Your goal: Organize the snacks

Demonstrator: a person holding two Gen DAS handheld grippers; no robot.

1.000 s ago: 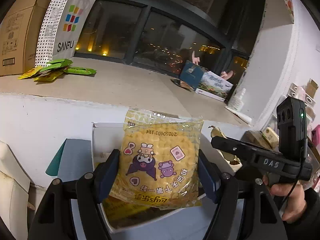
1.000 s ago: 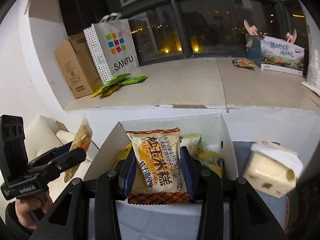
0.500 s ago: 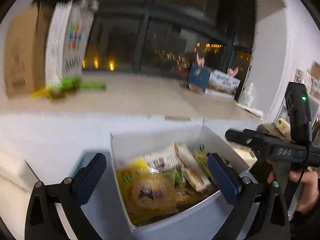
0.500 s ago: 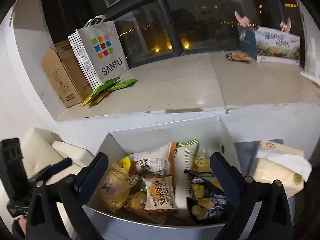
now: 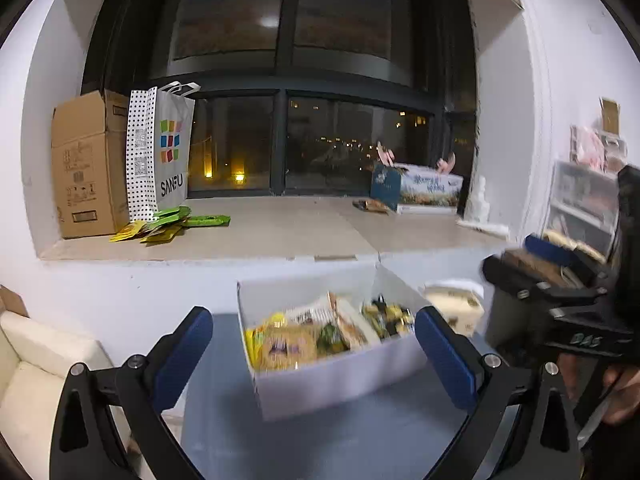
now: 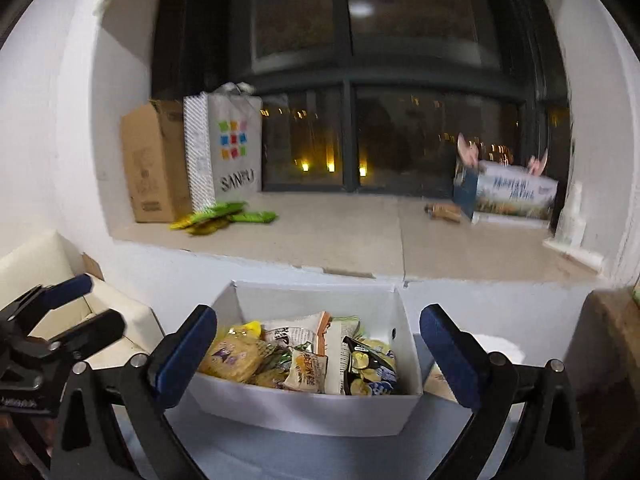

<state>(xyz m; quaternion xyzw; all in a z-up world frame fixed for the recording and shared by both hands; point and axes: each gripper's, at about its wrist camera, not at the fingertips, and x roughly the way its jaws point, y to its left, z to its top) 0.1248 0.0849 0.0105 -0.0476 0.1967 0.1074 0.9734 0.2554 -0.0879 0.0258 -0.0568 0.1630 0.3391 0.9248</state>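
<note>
A white open box (image 5: 340,380) sits on a grey-blue surface and holds several snack packets; it also shows in the right wrist view (image 6: 304,408). Inside lie a yellow round cake packet (image 6: 236,360), a small corn cake packet (image 6: 306,372) and a dark chip bag (image 6: 368,368). My left gripper (image 5: 316,356) is open and empty, raised back from the box. My right gripper (image 6: 316,356) is open and empty, held above the box's near side. Each gripper shows at the edge of the other's view.
A stone window ledge (image 5: 280,232) behind the box carries a cardboard carton (image 5: 84,164), a SANFU paper bag (image 5: 164,152), green and yellow packets (image 5: 168,224) and a printed box (image 5: 420,192). A wrapped bread pack (image 5: 456,308) lies right of the box. A cream cushion (image 5: 40,368) is at left.
Both grippers opened and dropped their packets into the box, the yellow cake packet from the left, the corn cake packet from the right. Both then pulled back and up.
</note>
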